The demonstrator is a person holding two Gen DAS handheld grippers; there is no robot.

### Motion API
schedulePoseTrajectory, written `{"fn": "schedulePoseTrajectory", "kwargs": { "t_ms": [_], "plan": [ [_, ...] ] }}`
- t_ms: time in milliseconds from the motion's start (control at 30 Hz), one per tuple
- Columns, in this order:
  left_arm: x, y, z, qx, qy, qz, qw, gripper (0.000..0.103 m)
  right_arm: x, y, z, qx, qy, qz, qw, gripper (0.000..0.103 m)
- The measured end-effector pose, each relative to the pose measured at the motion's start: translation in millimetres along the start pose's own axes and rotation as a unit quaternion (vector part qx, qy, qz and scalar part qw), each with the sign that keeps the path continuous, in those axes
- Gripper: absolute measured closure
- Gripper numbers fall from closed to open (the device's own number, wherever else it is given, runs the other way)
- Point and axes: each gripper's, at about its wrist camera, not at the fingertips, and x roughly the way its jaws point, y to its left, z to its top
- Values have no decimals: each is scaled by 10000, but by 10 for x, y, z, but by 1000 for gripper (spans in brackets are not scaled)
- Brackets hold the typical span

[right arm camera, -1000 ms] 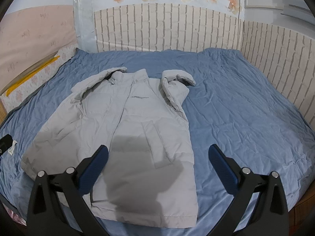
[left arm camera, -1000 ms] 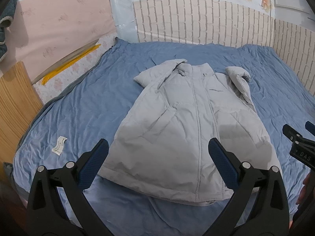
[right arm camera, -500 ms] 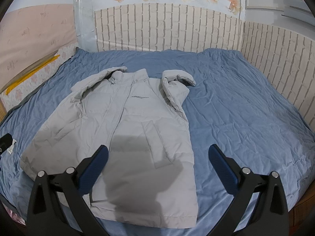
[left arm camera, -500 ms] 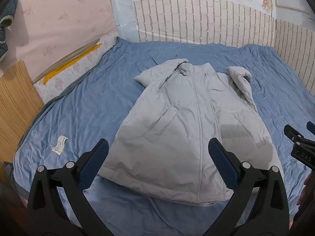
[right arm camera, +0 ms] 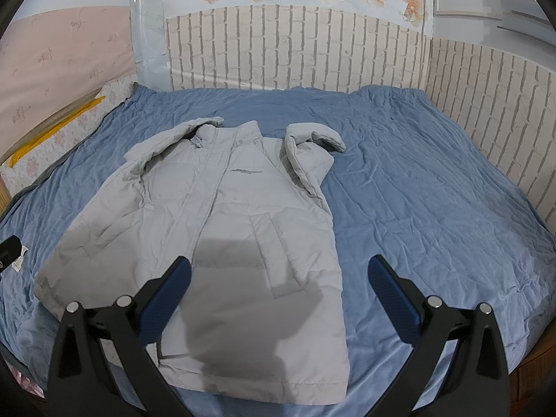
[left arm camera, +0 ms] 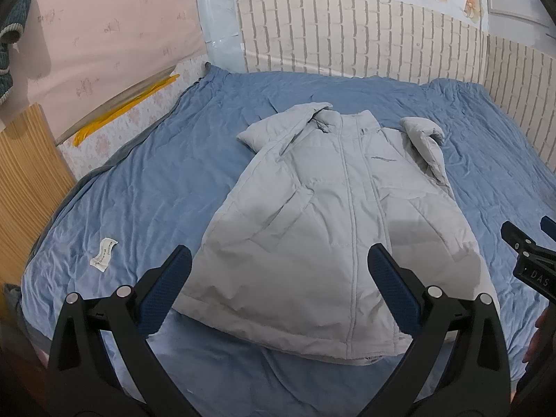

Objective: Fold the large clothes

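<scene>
A light grey padded jacket (left arm camera: 326, 222) lies face up on the blue bedsheet (left arm camera: 146, 187), collar toward the wall, both sleeves folded in over its sides. It also shows in the right wrist view (right arm camera: 222, 229). My left gripper (left arm camera: 278, 288) is open and empty, held above the jacket's hem. My right gripper (right arm camera: 278, 295) is open and empty, above the hem's right part. The right gripper's tip shows at the right edge of the left wrist view (left arm camera: 528, 257).
A white fabric label (left arm camera: 103, 255) lies on the sheet left of the jacket. Brick-pattern walls (right arm camera: 486, 104) bound the bed at the back and right. A wooden board (left arm camera: 27, 180) and a floral mattress edge (left arm camera: 114, 128) stand at the left.
Both grippers have drifted only slightly; the jacket sits a little lower in the left wrist view. Nothing was grasped or moved.
</scene>
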Motion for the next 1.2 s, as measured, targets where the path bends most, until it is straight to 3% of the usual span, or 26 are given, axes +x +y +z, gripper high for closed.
{"fn": "schedulePoseTrajectory", "kwargs": {
  "t_ms": [167,400,500,667,867,1000,1200],
  "plan": [
    [-46,41,23,-114,-332,7,9994,3,10,-20,-3,-13,-30,-32,10000,2],
    [121,82,61,40,-199,-170,9996,3,-103,-122,54,-37,-610,-207,9979,2],
    [183,125,160,31,-131,-463,9988,3,-131,-94,140,-203,-748,-440,9960,2],
    [313,147,332,171,-108,-514,9985,3,43,-9,246,-509,-518,-630,9954,2],
    [539,195,466,75,63,-720,9974,3,261,-40,336,-319,-214,-202,9991,2],
    [762,175,536,319,273,-545,9976,3,456,51,394,-627,-12,-482,9969,2],
    [1157,167,775,401,285,-446,9978,3,818,-18,508,-417,384,-422,9975,2]
  ]
}}
